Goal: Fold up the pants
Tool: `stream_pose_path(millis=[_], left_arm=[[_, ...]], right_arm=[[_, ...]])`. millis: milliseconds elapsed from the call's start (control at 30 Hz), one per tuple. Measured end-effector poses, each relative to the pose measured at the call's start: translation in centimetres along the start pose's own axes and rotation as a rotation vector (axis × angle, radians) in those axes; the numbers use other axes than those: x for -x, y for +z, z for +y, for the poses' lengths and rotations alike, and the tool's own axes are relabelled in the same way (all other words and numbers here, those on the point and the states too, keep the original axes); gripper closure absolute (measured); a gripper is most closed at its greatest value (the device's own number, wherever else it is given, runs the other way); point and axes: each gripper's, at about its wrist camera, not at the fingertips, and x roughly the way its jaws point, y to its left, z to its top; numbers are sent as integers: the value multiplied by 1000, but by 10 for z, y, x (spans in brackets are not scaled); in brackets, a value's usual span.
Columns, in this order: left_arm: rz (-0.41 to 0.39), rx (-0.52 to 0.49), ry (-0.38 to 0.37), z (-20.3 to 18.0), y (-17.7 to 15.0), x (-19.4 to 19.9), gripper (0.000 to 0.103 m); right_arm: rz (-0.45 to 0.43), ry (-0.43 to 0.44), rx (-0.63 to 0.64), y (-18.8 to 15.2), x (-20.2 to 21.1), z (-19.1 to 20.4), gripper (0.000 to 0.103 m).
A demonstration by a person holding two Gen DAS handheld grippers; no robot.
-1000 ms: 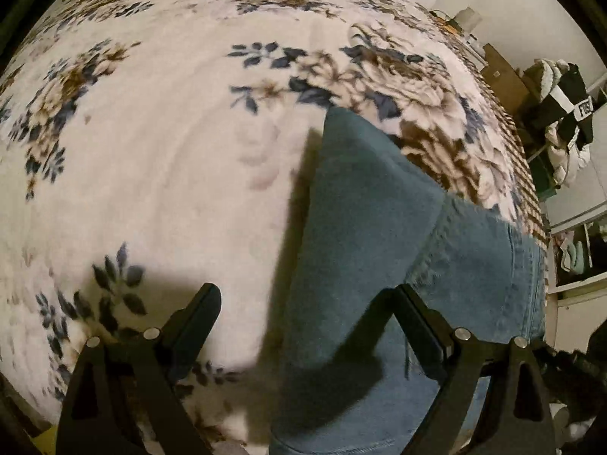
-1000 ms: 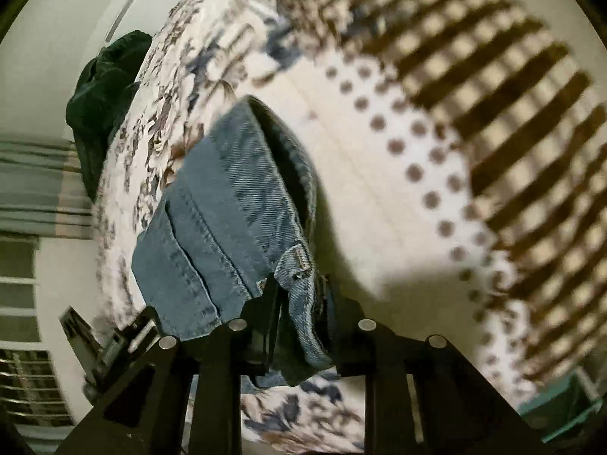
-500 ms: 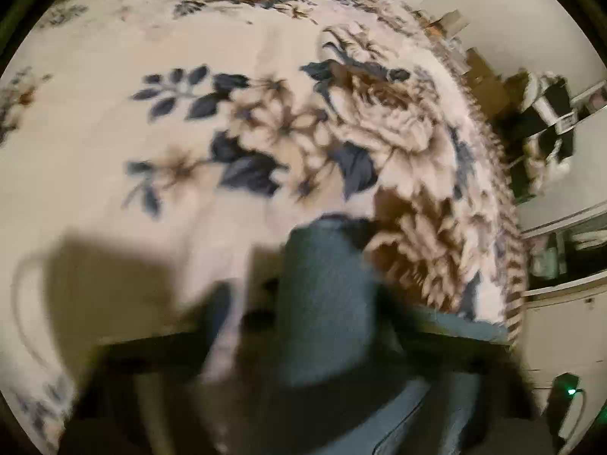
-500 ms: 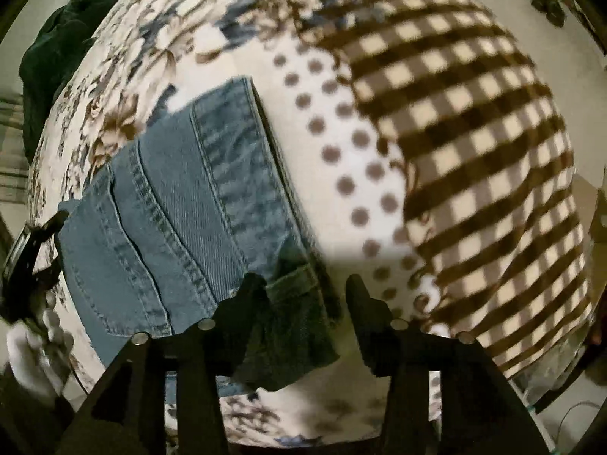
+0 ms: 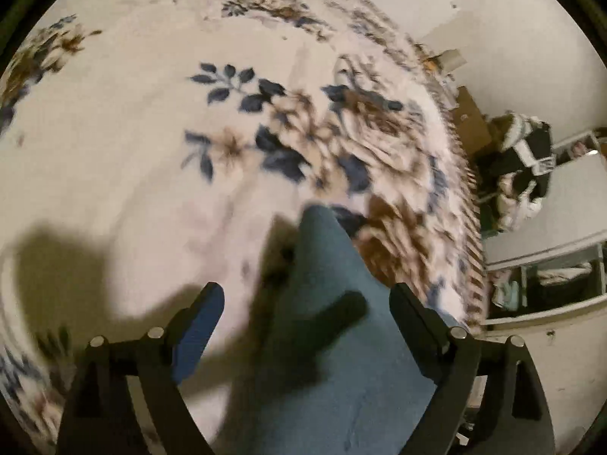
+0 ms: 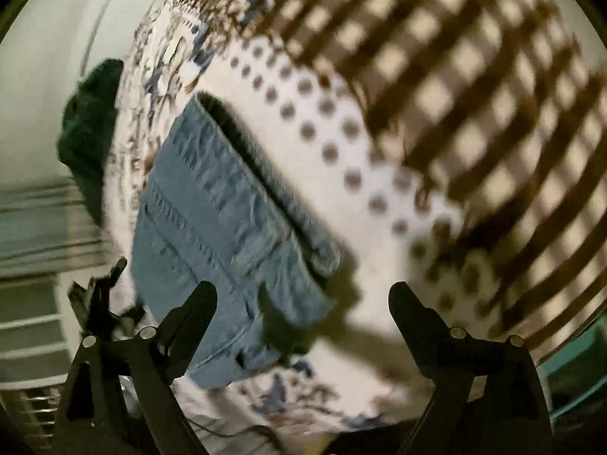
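Observation:
The folded blue jeans [image 5: 334,333] lie on the floral blanket [image 5: 132,159], a folded corner pointing away from me. My left gripper [image 5: 306,303] is open and empty, hovering above the jeans, which show between its fingers. In the right wrist view the jeans [image 6: 212,220] lie folded with waistband and seams showing, on the dotted and checked part of the blanket [image 6: 379,151]. My right gripper [image 6: 301,303] is open and empty, above the jeans' near edge. The left gripper [image 6: 98,303] shows at the far left of that view.
A dark green garment [image 6: 91,132] lies at the bed's far edge. Beside the bed are a brown box [image 5: 470,121], a pile of black-and-white clothes [image 5: 523,159] and white shelves [image 5: 550,276]. Both views are motion-blurred.
My right gripper let go of the jeans' waistband and opened wide, lifting off. My left gripper stayed open and swung forward and back over the folded jeans.

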Motion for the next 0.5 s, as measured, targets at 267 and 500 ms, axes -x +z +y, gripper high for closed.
stream_pose_path(millis=[267, 500], left_arm=[[110, 39, 5, 17, -71, -20, 14], [106, 51, -48, 25, -77, -32, 6]], right_arm=[[-1, 132, 31, -28, -54, -3, 7], [11, 251, 97, -24, -79, 37, 4]])
